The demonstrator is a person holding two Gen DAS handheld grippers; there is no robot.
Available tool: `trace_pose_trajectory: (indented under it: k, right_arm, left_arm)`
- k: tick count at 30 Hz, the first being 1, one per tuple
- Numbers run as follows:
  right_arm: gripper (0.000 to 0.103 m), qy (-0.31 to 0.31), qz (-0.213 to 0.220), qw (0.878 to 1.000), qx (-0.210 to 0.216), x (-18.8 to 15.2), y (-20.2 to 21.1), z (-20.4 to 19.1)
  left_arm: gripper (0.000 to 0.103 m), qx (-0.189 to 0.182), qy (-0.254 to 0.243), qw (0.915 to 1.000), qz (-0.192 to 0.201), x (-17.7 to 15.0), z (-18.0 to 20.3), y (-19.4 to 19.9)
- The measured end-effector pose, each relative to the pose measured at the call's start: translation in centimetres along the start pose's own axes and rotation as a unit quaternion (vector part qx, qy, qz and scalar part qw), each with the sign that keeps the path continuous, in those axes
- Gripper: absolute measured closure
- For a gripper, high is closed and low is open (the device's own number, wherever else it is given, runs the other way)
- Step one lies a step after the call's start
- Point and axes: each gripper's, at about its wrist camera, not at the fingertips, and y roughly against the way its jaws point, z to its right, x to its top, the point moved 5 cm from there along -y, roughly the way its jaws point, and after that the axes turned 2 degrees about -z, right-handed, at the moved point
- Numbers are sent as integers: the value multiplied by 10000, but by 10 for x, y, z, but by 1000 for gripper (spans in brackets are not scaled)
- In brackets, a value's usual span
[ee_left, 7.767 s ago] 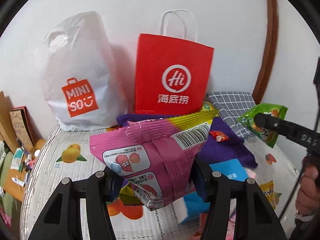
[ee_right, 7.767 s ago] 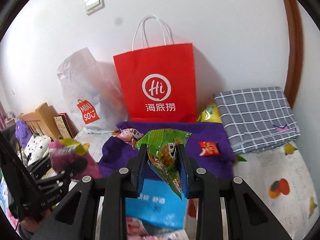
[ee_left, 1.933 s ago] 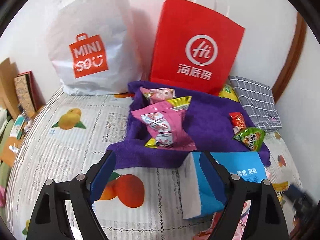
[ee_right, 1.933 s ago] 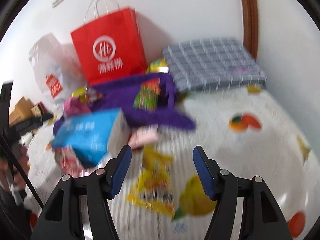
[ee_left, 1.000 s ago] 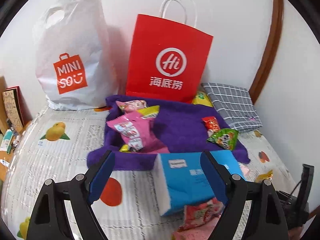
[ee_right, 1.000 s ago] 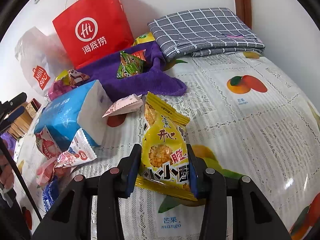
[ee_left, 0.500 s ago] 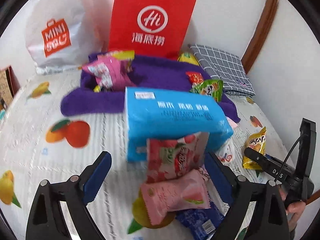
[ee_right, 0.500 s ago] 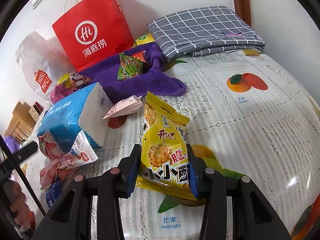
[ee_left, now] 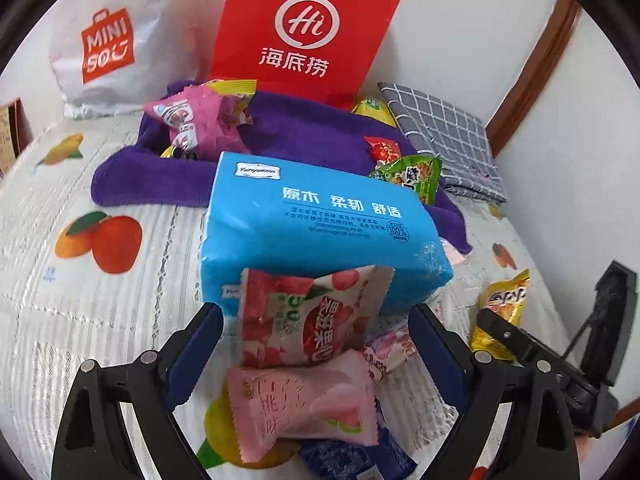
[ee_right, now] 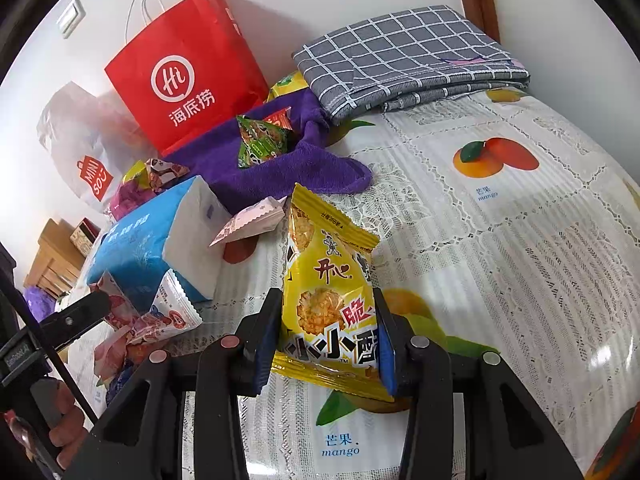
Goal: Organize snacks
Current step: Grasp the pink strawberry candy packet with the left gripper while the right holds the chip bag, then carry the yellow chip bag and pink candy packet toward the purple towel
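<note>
My right gripper (ee_right: pixel 326 336) is shut on a yellow snack packet (ee_right: pixel 328 280), which still rests on the bed; it also shows in the left wrist view (ee_left: pixel 502 306). My left gripper (ee_left: pixel 316 352) is open, its fingers either side of a red-and-white strawberry packet (ee_left: pixel 308 320) and a pink peach packet (ee_left: pixel 300 404) that lie in front of a blue tissue pack (ee_left: pixel 320 224). A purple towel (ee_left: pixel 304 132) holds a pink bag (ee_left: pixel 196 120), a green packet (ee_left: pixel 412 174) and a small red packet (ee_left: pixel 382 148).
A red paper bag (ee_left: pixel 300 28) and a white Miniso bag (ee_left: pixel 108 40) stand against the wall. A folded grey checked cloth (ee_right: pixel 404 56) lies at the back right. A fruit-print cover (ee_right: pixel 520 240) spreads over the bed. A dark blue packet (ee_left: pixel 352 456) lies under the peach packet.
My left gripper has dropped lower and closer over the strawberry and peach packets. My right gripper stays shut on the yellow packet without moving.
</note>
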Motion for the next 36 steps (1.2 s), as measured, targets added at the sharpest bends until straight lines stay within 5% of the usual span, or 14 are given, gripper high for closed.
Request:
trace_pose_trajectory:
  k: [7,12,16,22,25,36]
  right_arm:
    - [61,-10,1,10000,8,0,0,0]
    - [61,-13,0,10000,12,1,0,0]
    - [61,-14,3,10000,8,1,1,0]
    - [61,10,-3,10000,-26,1,0,0]
    - [61,22,-5,10000,-39,1,0,0]
    - [61,36,-10,10000,-39,1,-1,1]
  left_arm:
    - [12,507,-9,9985,-215,1,0,-21]
    - [35,518,20,9980,-357,0,-8,-22]
    - [52,126,94,9991,-382,0,-15,-12]
    - [58,93,98,9996,-244,0,-27,3]
    - [79,0,167,9995,-253,0,-35,9]
    - [81,-406,285,9986,-161,1,-43,17]
